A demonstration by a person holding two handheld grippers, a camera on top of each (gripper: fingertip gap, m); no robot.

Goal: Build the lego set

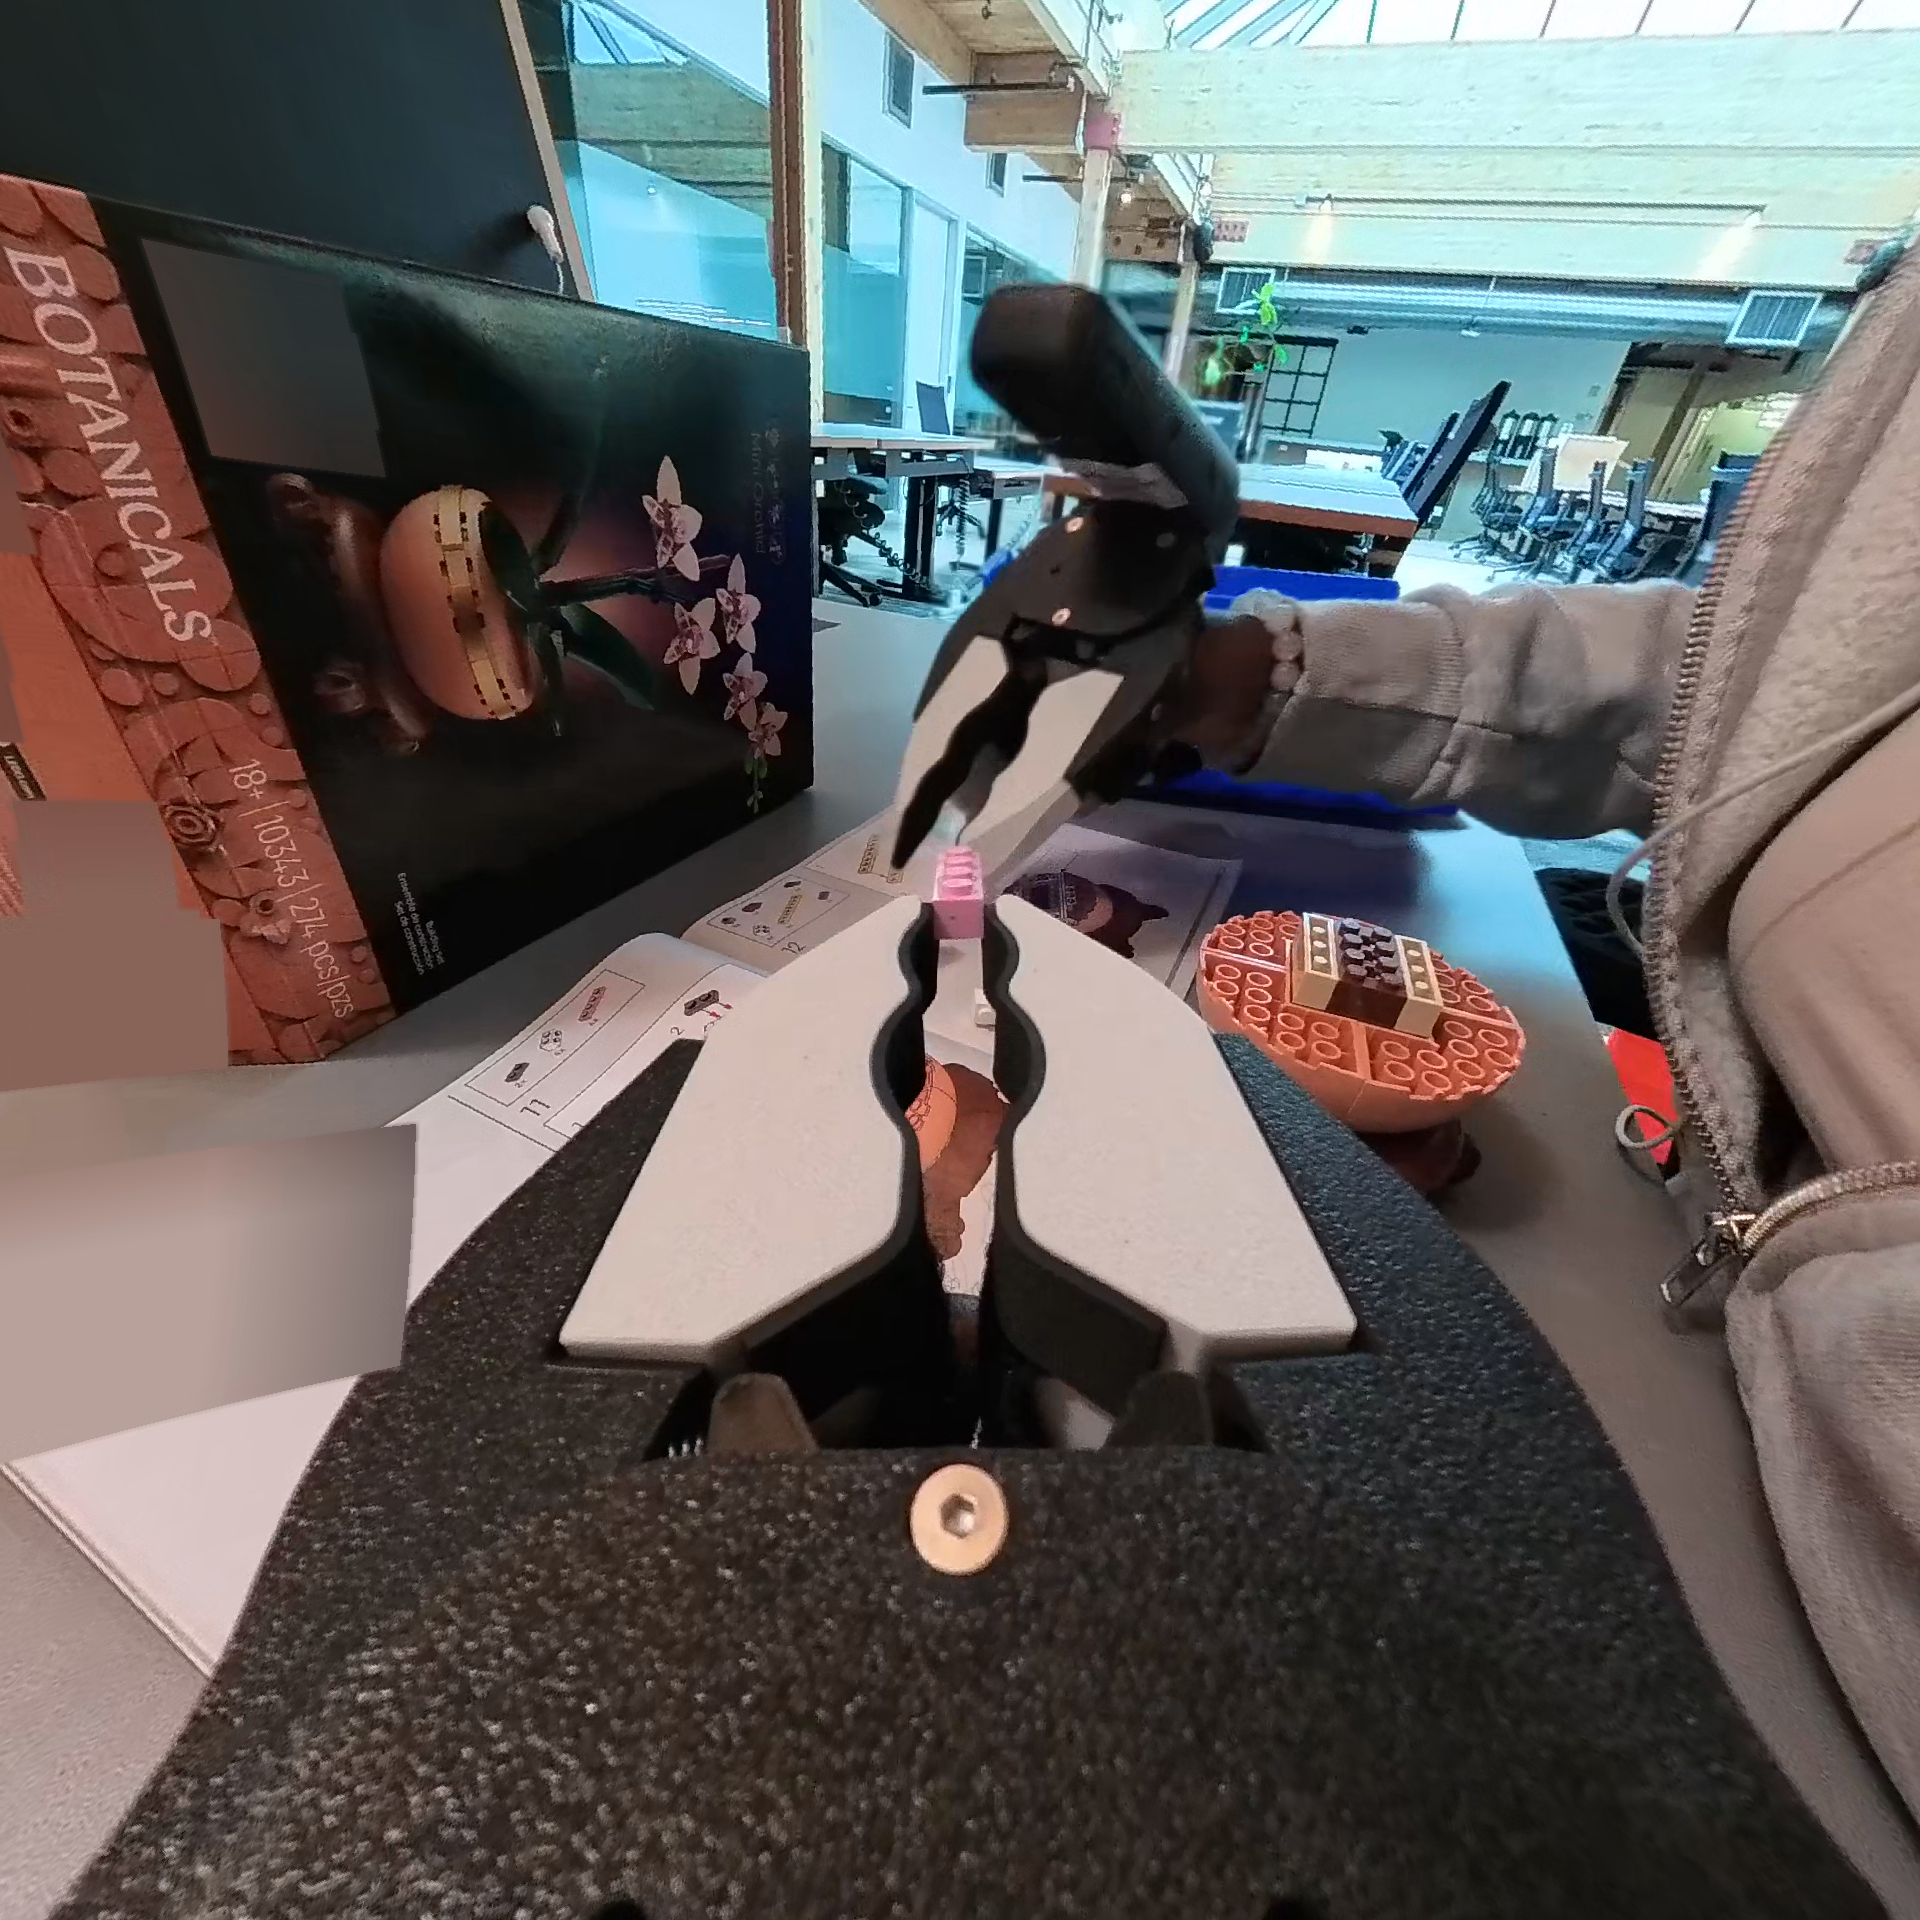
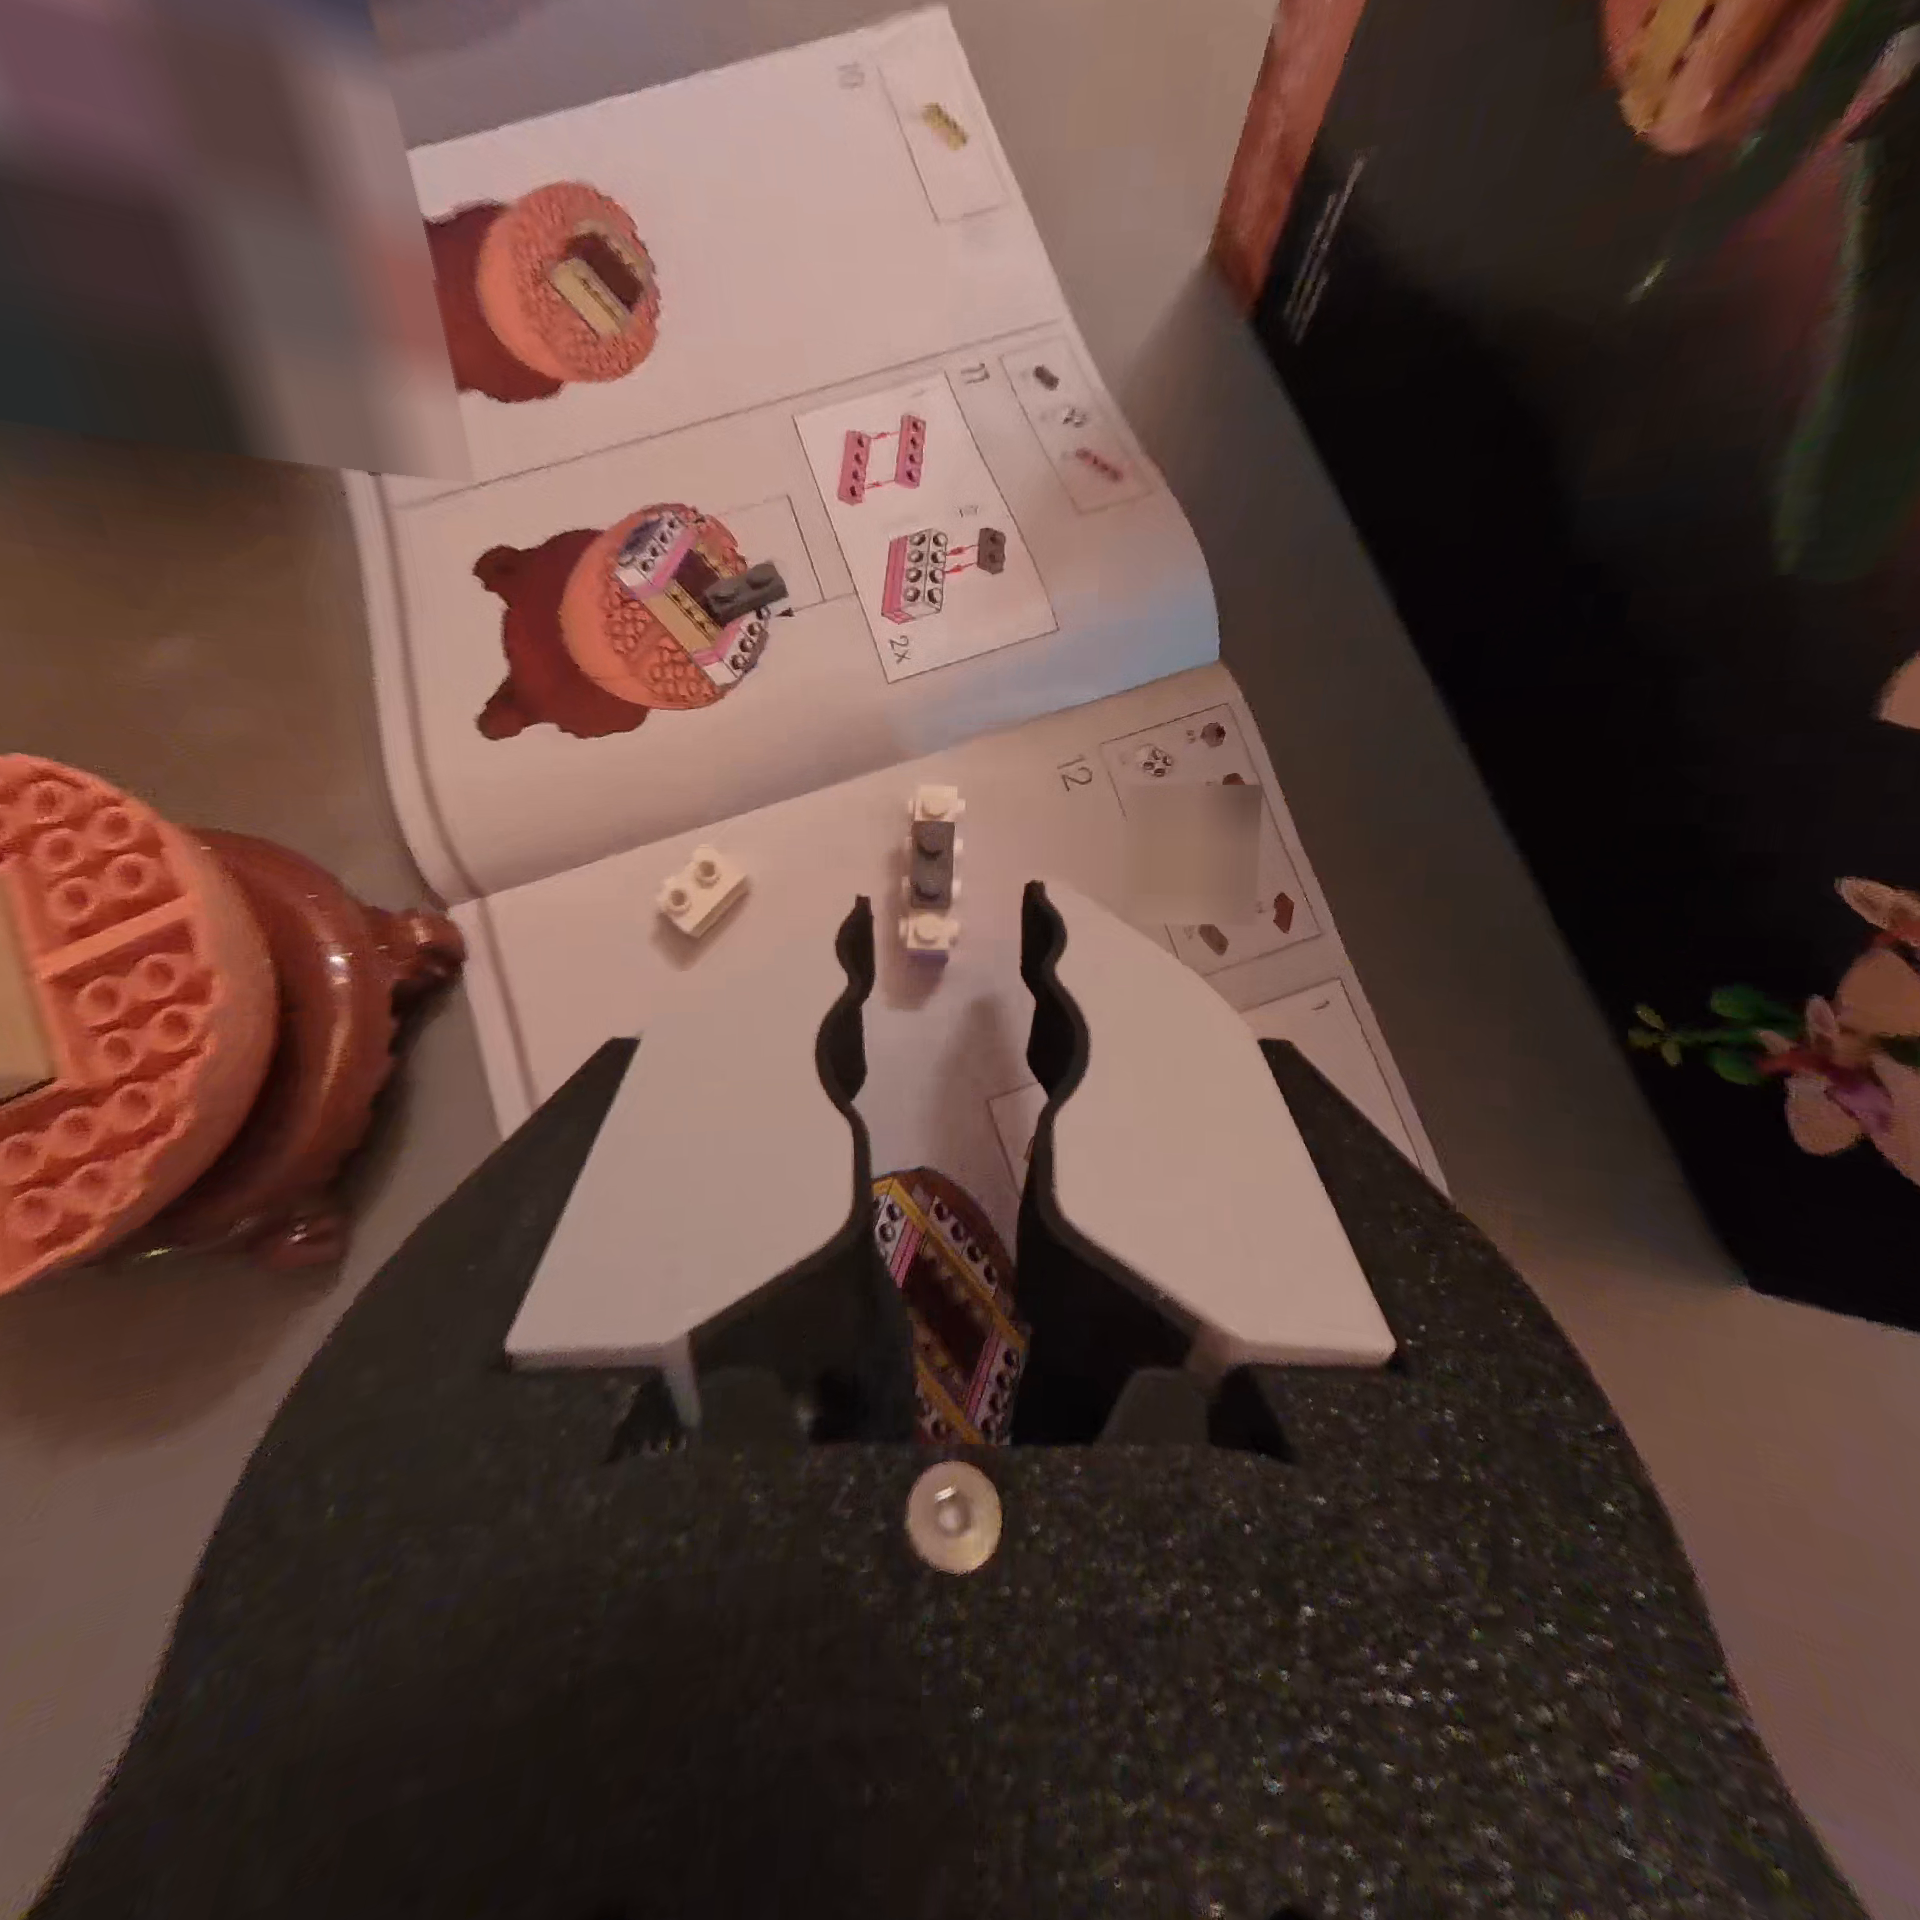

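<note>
A: Item one, left gripper (image 1: pixel 958 920)?
B: Jaws clamped on a pink brick (image 1: pixel 958 896), pinched at the very tips, studs up, held off the counter (image 1: pixel 1621 1288) above the open instruction booklet (image 2: pixel 727 343).

A: Item two, right gripper (image 2: pixel 943 902)?
B: Jaws apart, nothing between them. It hangs tips-down over the booklet's lower page, just short of a small grey-and-white stack (image 2: pixel 932 883).

A: Lie of that stack?
B: It lies straight ahead of the open jaws, almost between the tips. Its long axis runs along the fingers, not across them, so by my judgement the jaws would close on its long sides. The right gripper is much the nearer; the left is occupied.

A: Other loose parts?
B: One cream two-stud piece (image 2: pixel 704 888), on the same page, to the left of the stack and apart from it.

A: The build proper?
B: Round salmon-studded pot base (image 1: pixel 1361 1023) on dark brown feet, tan and brown bricks at its centre, on the counter beside the booklet.

A: Remainder?
B: The set's box (image 1: pixel 416 582), upright beyond the booklet, towards the counter's far edge. A grey sleeve (image 1: pixel 1475 707) behind the right gripper.
</note>
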